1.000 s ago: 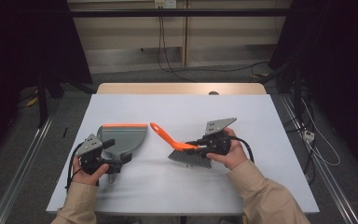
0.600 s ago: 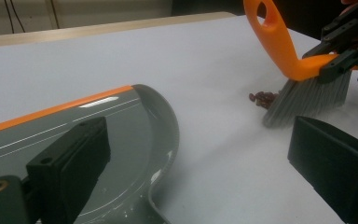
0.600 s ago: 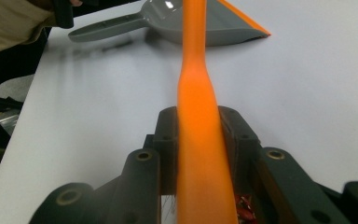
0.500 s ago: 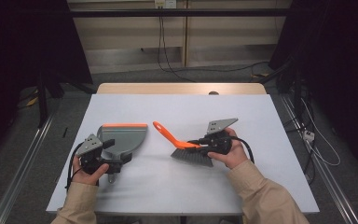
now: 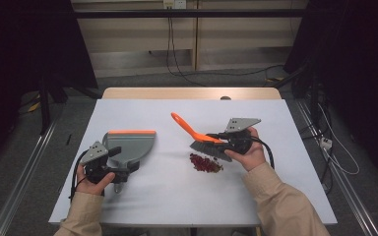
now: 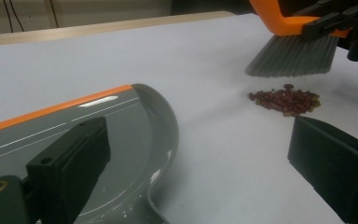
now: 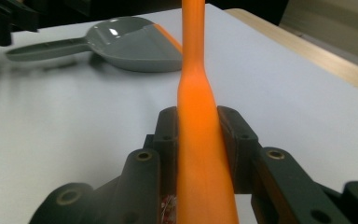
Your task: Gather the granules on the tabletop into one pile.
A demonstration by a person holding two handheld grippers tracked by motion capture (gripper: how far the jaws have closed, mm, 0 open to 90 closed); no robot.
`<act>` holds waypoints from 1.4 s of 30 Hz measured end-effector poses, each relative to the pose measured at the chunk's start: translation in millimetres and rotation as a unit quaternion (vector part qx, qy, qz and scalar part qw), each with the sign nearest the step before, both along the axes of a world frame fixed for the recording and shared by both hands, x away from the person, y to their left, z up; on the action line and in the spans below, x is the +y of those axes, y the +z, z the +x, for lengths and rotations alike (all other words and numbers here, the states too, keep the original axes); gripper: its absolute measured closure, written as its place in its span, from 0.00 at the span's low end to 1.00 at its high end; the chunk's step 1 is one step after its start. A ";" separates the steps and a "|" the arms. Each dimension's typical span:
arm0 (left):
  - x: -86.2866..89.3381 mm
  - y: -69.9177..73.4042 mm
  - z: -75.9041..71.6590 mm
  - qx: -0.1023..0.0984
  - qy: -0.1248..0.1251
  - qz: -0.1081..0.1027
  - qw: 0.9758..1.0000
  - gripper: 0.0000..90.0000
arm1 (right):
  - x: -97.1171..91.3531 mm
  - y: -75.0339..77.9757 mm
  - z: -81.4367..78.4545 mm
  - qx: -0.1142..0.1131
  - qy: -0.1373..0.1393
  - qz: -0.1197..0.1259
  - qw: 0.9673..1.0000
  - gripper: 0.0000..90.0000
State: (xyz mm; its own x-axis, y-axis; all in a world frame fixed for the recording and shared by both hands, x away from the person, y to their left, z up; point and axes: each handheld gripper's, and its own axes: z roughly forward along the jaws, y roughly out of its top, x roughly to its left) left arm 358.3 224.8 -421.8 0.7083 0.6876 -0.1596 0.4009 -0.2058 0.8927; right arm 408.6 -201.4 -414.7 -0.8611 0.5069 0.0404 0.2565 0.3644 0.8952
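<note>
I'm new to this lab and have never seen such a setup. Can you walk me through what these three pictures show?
A person sits at a white table and holds a handheld clamp tool in each hand. The high view looks down from above; the other two come from cameras riding on each tool, looking along its black jaws. The right gripper is clamped shut on the orange handle of a small brush, whose grey bristles hang just beyond a little pile of red beans. The left gripper is at the handle of a grey dustpan with an orange lip; in its own view the jaws stand wide apart, gripping nothing.
</note>
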 end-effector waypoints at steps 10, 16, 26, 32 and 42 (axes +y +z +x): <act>0.6 -0.6 0.9 0.003 0.001 -0.001 1.000 0.06 | 11.8 -15.4 24.9 -0.041 0.045 -0.019 0.998 0.79; 1.5 -1.2 1.4 0.005 0.002 -0.002 1.000 0.06 | 12.2 -26.8 29.4 -0.027 0.073 -0.015 0.997 0.79; 1.8 -0.2 0.2 0.003 0.004 -0.002 1.000 0.06 | 4.3 -24.0 13.0 -0.026 0.099 -0.025 0.994 0.79; 1.3 -0.3 0.2 0.002 0.003 0.001 1.000 0.06 | 0.2 -23.1 6.4 -0.026 0.100 -0.024 0.994 0.79; 1.2 -0.3 0.3 0.001 0.003 0.001 1.000 0.06 | -10.2 -18.0 4.4 -0.023 0.059 -0.005 0.998 0.79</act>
State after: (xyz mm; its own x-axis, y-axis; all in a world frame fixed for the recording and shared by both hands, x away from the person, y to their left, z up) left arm 358.6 226.0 -422.0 0.7040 0.6919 -0.1599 0.4041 -0.2053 0.8914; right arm 413.0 -211.6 -432.7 -0.9156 0.4022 -0.0053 0.1703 0.3994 0.9008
